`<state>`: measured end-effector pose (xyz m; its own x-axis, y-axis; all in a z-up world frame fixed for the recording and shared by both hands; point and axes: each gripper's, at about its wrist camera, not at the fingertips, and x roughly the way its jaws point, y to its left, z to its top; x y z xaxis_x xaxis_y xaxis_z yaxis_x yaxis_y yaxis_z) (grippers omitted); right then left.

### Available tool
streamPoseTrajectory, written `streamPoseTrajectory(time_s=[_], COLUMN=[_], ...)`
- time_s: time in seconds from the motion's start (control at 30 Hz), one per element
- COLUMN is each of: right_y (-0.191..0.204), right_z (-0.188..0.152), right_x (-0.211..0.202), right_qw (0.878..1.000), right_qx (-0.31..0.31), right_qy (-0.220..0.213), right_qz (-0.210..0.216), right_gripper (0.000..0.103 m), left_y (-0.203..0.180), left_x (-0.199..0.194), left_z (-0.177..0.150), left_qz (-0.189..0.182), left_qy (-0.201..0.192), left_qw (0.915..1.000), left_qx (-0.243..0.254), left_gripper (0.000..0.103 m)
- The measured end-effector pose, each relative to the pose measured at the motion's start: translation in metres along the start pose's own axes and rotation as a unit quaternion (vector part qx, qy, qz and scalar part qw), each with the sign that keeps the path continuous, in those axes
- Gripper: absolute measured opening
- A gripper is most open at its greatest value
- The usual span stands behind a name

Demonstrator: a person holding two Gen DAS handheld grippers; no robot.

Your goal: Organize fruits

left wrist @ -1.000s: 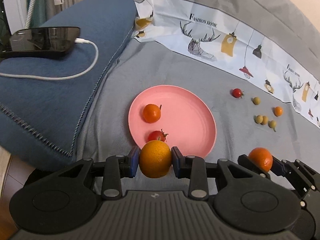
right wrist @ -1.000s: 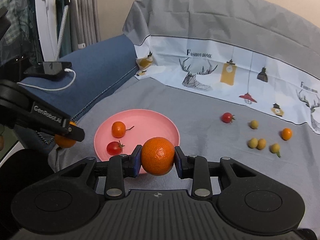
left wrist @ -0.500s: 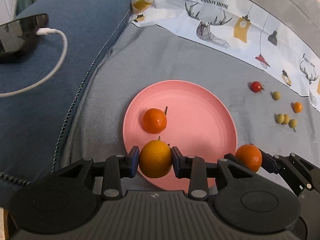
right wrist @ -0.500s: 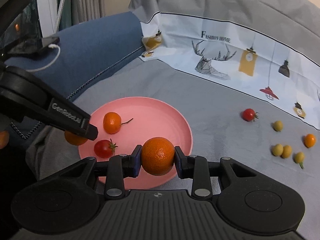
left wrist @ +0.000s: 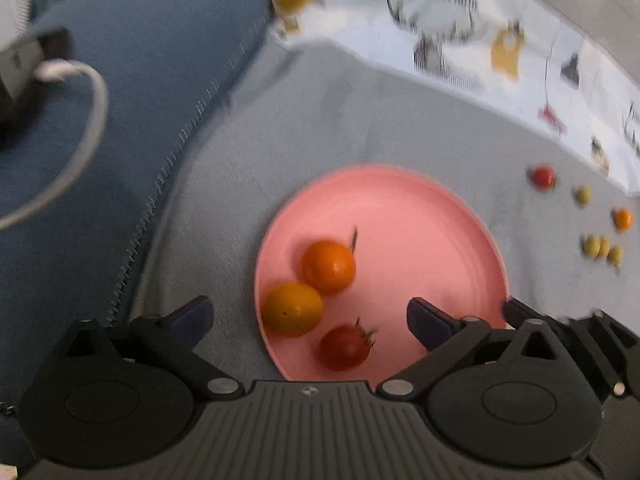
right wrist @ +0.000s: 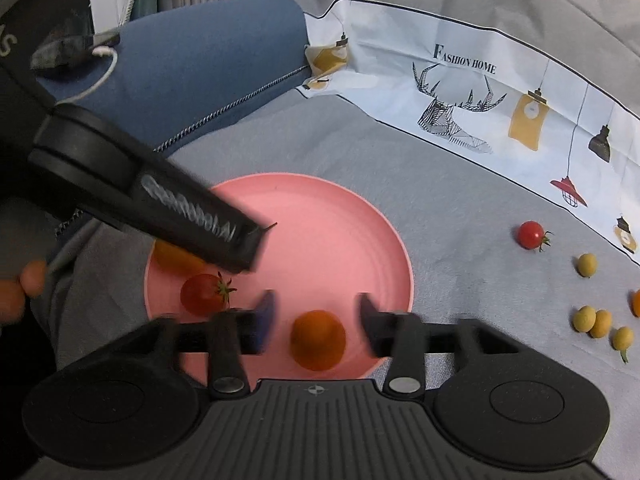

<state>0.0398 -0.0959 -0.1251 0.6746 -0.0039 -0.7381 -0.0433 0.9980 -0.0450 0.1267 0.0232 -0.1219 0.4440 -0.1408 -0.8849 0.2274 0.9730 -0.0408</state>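
A pink plate (left wrist: 432, 216) lies on the grey cloth and also shows in the right wrist view (right wrist: 340, 224). On it are a yellow-orange citrus (left wrist: 293, 309), an orange with a stem (left wrist: 329, 266) and a red tomato (left wrist: 345, 347). My left gripper (left wrist: 310, 318) is open above the plate's near left part, with the citrus between its jaws. My right gripper (right wrist: 318, 320) is open over the plate's near edge, with a blurred orange (right wrist: 318, 340) free between its jaws. The left gripper's finger (right wrist: 160, 196) crosses the right wrist view and hides part of the plate.
To the right on the cloth lie a red cherry tomato (right wrist: 530, 234), several small yellow-green fruits (right wrist: 594, 322) and a small orange one (left wrist: 623, 218). A blue cushion (left wrist: 120, 128) with a phone and white cable (left wrist: 86, 120) lies to the left. A printed cloth (right wrist: 500, 92) is behind.
Both grippers opened and let go of their fruit. The yellow-orange citrus now rests on the plate beside the stemmed orange; the right orange is free over the plate's near edge.
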Motion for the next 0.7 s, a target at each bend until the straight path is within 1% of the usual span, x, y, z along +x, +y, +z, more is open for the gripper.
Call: streamPoseTrajectory(time_s=[0.03,0.13,0.2,0.27,0.37,0.43,0.5,0.57,0.7], right_y=[-0.001,-0.002,-0.003,-0.001,0.006,0.008,0.006,0.005,0.016], right_z=[0.001,-0.001,-0.007,-0.018,-0.034,-0.042,-0.043,-0.042,-0.042], right_x=[-0.003,-0.018,-0.032,-0.049,-0.076,-0.092,-0.106,-0.12,-0.149], right_qw=[1.0,1.0,0.999,0.998,0.998,0.997,0.997,0.997,0.997], right_qx=[0.005,0.019,0.037,0.05,0.056,0.061,0.074,0.073,0.053], right_qy=[-0.002,0.004,0.016,0.029,0.037,0.039,0.028,0.007,-0.029], right_qz=[0.0,-0.003,0.0,0.006,0.001,-0.004,-0.019,-0.035,-0.04], right_gripper=[0.08,0.085,0.088,0.09,0.093,0.093,0.094,0.095,0.097], left_y=[0.0,-0.001,-0.001,0.001,0.006,0.011,0.014,0.017,0.013], left_x=[-0.005,-0.018,-0.032,-0.045,-0.067,-0.082,-0.095,-0.108,-0.129], left_z=[0.0,-0.007,-0.02,-0.036,-0.062,-0.078,-0.09,-0.098,-0.106], left_qz=[0.0,0.015,0.032,0.057,0.066,0.069,0.066,0.062,0.059], left_qy=[-0.006,-0.005,-0.008,-0.003,0.003,0.003,-0.001,-0.011,-0.033], left_qw=[1.0,0.9996,0.9989,0.9977,0.9971,0.9973,0.9977,0.998,0.9977], left_qx=[0.002,0.023,0.032,0.037,0.037,0.023,0.013,0.009,0.013], left_gripper=[0.103,0.103,0.103,0.103,0.103,0.103,0.103,0.103,0.103])
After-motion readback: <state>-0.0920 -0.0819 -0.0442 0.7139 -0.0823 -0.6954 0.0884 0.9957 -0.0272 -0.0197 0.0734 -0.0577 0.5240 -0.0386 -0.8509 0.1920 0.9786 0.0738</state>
